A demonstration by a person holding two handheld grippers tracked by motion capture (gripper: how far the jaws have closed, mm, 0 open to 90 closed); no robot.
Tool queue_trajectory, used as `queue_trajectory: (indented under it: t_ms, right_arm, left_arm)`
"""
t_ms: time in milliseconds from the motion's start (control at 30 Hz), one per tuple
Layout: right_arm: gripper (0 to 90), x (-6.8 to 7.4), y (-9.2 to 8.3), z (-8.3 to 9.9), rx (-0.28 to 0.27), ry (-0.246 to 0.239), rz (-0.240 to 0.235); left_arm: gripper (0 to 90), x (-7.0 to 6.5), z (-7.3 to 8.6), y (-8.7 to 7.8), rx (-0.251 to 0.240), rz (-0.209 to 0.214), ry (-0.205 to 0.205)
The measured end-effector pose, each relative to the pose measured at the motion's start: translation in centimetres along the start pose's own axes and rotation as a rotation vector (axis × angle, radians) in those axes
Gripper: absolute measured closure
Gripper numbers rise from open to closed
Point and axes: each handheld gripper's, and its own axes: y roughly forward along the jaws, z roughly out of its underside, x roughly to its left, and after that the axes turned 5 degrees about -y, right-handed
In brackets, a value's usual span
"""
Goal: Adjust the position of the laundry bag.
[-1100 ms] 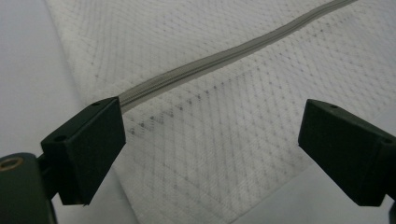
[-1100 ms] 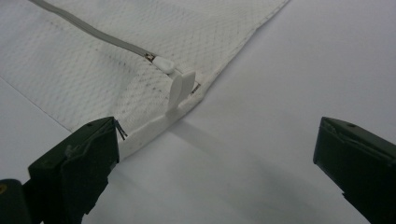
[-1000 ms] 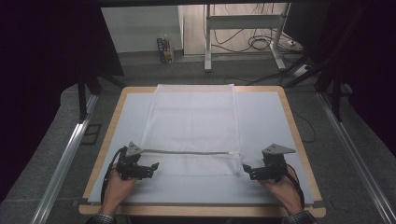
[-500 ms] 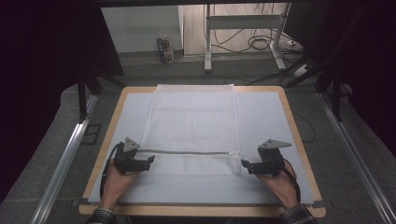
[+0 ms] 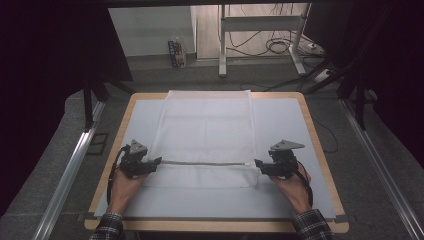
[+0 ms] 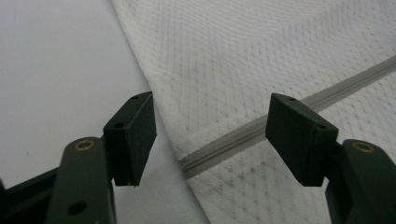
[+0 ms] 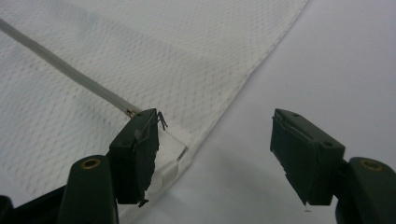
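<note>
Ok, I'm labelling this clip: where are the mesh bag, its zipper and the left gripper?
mesh bag (image 5: 207, 127), high view, middle of the white mesh.
zipper (image 6: 224, 142), left gripper view, grey tape near its end.
left gripper (image 5: 159, 161), high view, between its open jaw tips.

A grey floor is seen beyond the wood-edged surface; a metal stand, tangled cables and dark curtains are shown behind.

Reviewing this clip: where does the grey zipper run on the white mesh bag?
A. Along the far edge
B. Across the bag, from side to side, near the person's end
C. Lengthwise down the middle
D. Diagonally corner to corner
B: the zipper crosses the mesh bag from side to side, between the left gripper and the right gripper.
</note>
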Motion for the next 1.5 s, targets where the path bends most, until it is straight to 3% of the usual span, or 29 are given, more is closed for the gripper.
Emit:
queue_trajectory:
  t_ms: [133,267,367,533,700,833,900,933,967,1067,1200,1267,1400,1500]
  right_arm:
    - [33.1,-0.2,1.0,-0.7,0.014,0.002,-0.003]
    - [43.0,-0.7,2.2,-1.1,0.035,0.002,0.007]
    - [44.7,-0.9,2.6,-1.2,0.045,0.007,0.010]
    - [47.7,-0.9,3.7,-1.5,0.064,-0.024,0.032]
    - [53.0,-0.7,5.0,-1.6,0.119,-0.047,0.038]
    - [66.4,-0.5,5.2,-1.8,0.130,-0.045,0.011]
    - [69.0,-0.3,5.3,-1.9,0.131,-0.044,0.012]
    - [74.6,-0.5,5.3,-1.9,0.132,-0.032,0.005]
    - [74.6,-0.5,5.3,-1.9,0.132,-0.032,0.005]
    - [85.1,-1.0,5.4,-1.9,0.125,0.008,-0.040]
    - [87.8,-0.6,5.4,-2.0,0.131,-0.028,-0.032]
    - [88.2,-0.1,5.3,-2.2,0.142,-0.079,-0.001]
    - [88.2,-0.1,4.8,-2.2,0.147,-0.099,-0.003]
    - [88.2,-0.5,4.2,-1.9,0.135,-0.100,-0.020]
  left_arm:
    - [37.7,0.8,-0.3,0.3,-0.013,0.013,-0.035]
    - [40.9,1.3,-0.6,0.8,-0.014,0.012,-0.061]
    - [43.3,1.6,-0.8,1.3,-0.009,-0.006,-0.077]
    - [49.1,1.9,-1.1,2.1,0.009,-0.046,-0.079]
    - [54.4,2.5,-0.9,3.0,0.046,-0.037,-0.115]
    - [59.0,2.4,-0.9,3.2,0.064,-0.029,-0.128]
    - [64.2,2.1,-1.0,3.2,0.065,-0.026,-0.129]
    - [72.1,1.9,-1.0,3.2,0.062,-0.011,-0.123]
    - [76.5,1.9,-1.0,3.2,0.062,-0.011,-0.123]
    - [81.6,2.0,-0.9,3.2,0.055,0.011,-0.126]
    - [87.8,2.5,-0.7,3.1,0.042,0.054,-0.165]
    - [88.8,2.5,-0.7,3.0,0.044,0.064,-0.162]
    - [88.5,1.9,-0.9,2.8,0.053,0.067,-0.135]
    - [88.2,1.1,-1.0,2.5,0.065,0.068,-0.091]
